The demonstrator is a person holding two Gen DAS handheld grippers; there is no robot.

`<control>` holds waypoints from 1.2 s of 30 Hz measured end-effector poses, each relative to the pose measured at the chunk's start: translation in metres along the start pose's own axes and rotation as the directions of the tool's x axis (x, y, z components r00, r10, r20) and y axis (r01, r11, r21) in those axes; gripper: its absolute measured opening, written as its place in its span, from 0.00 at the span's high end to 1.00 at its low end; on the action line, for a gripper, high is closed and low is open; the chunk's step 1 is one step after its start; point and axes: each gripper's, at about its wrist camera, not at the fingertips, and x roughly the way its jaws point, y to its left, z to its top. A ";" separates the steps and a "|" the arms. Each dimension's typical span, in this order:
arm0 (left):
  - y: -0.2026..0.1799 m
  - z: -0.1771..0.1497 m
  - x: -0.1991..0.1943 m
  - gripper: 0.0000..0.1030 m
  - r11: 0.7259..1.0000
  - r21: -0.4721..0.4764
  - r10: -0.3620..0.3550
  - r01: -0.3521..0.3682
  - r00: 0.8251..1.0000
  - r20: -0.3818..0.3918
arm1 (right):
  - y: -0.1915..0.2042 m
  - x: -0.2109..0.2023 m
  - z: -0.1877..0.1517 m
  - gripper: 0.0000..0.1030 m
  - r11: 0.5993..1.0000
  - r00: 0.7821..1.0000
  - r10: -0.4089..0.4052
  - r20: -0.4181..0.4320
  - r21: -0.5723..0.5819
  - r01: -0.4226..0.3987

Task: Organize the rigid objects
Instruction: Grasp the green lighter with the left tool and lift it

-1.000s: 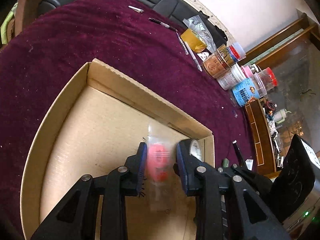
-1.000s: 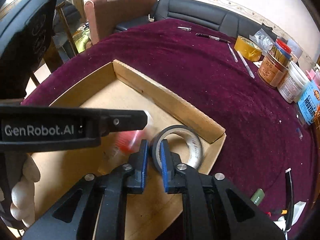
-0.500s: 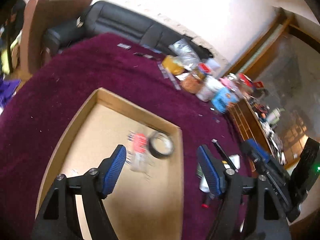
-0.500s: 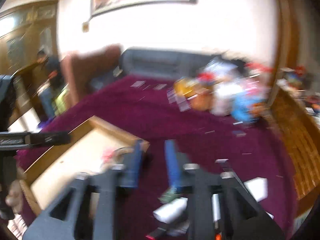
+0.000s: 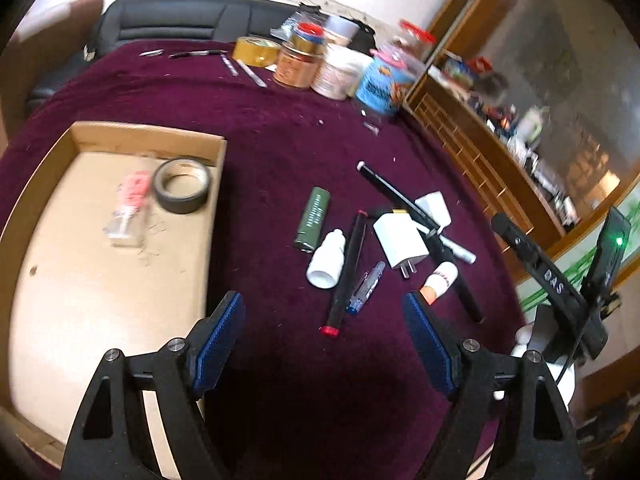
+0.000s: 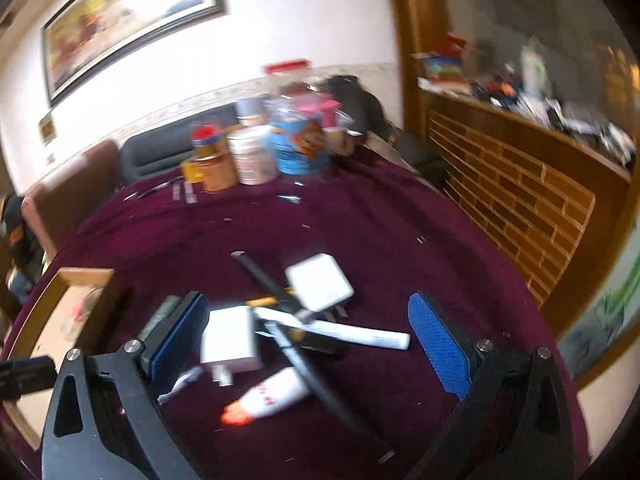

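Observation:
A cardboard tray lies at the left on the purple cloth. In it are a black tape roll and a clear packet with red contents. To its right is a loose pile: a green tube, a white bottle, pens, a white charger and a white tube with an orange cap. My left gripper hovers above the pile, its jaws opening and nothing gripped. My right gripper hangs over the chargers, its jaws also opening wide and empty.
Several jars and cans and a yellow tape roll crowd the table's far edge, with pens beside them. A wooden cabinet runs along the right. A dark sofa stands behind the table.
The left gripper let go of the packet and the right let go of the tape roll in the tray. Both opened, pulled back and swung right over the pile.

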 end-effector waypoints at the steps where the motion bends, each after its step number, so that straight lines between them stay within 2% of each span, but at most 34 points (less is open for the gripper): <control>1: -0.005 0.002 0.006 0.26 1.000 0.013 0.016 -0.016 1.000 -0.001 | -0.007 0.005 -0.002 0.03 1.000 1.000 -0.008 -0.002 0.019 0.008; 6: -0.010 0.021 0.040 0.26 0.998 0.010 0.063 -0.063 0.998 -0.026 | -0.039 0.025 -0.012 0.03 0.994 1.000 -0.008 -0.008 0.106 0.009; 9: -0.007 0.034 0.067 0.26 0.996 -0.006 0.090 -0.091 0.994 -0.058 | -0.048 0.031 -0.013 0.03 0.988 0.999 0.030 -0.027 0.153 -0.025; 13: 0.000 0.046 0.092 0.27 0.992 -0.021 0.119 -0.121 0.990 -0.074 | -0.045 0.032 -0.015 0.03 0.989 0.998 0.038 -0.042 0.147 -0.032; 15: -0.001 0.052 0.100 0.30 0.989 0.014 0.148 -0.147 0.987 -0.062 | -0.045 0.032 -0.017 0.03 0.989 0.998 0.044 -0.043 0.144 -0.038; 16: -0.002 0.054 0.104 0.41 0.988 0.033 0.156 -0.154 0.986 -0.065 | -0.045 0.033 -0.017 0.03 0.989 0.998 0.047 -0.047 0.144 -0.040; 17: -0.003 0.054 0.108 0.64 0.986 0.053 0.164 -0.160 0.984 -0.075 | -0.046 0.035 -0.018 0.03 0.988 0.997 0.050 -0.054 0.146 -0.042; 18: -0.003 0.053 0.113 0.77 0.983 0.073 0.175 -0.168 0.979 -0.103 | -0.046 0.036 -0.018 0.03 0.988 0.997 0.053 -0.060 0.148 -0.044; 19: -0.002 0.051 0.115 0.82 0.987 0.073 0.154 -0.146 0.981 -0.116 | -0.047 0.037 -0.019 0.03 0.987 0.996 0.056 -0.064 0.153 -0.046; 25: -0.009 0.048 0.116 0.81 0.974 0.117 0.207 -0.195 0.973 -0.100 | -0.051 0.043 -0.020 0.03 0.983 0.994 0.064 -0.087 0.177 -0.048; 29: -0.024 0.045 0.124 0.81 0.944 0.203 0.278 -0.261 0.958 -0.063 | -0.051 0.045 -0.020 0.03 0.983 0.993 0.061 -0.097 0.179 -0.043; 30: -0.026 0.044 0.123 0.83 0.944 0.211 0.272 -0.255 0.960 -0.058 | -0.051 0.046 -0.020 0.03 0.983 0.993 0.062 -0.100 0.178 -0.043; 32: -0.021 0.044 0.117 0.84 0.963 0.175 0.217 -0.203 0.974 -0.066 | -0.051 0.048 -0.020 0.03 0.983 0.993 0.059 -0.106 0.181 -0.039; 35: -0.014 0.044 0.090 0.84 0.984 0.114 0.141 -0.138 0.990 -0.025 | -0.052 0.049 -0.020 0.03 0.981 0.992 0.056 -0.112 0.189 -0.034; 36: -0.011 0.042 0.075 0.84 0.992 0.087 0.096 -0.096 0.995 -0.004 | -0.052 0.050 -0.020 0.03 0.981 0.992 0.054 -0.114 0.192 -0.031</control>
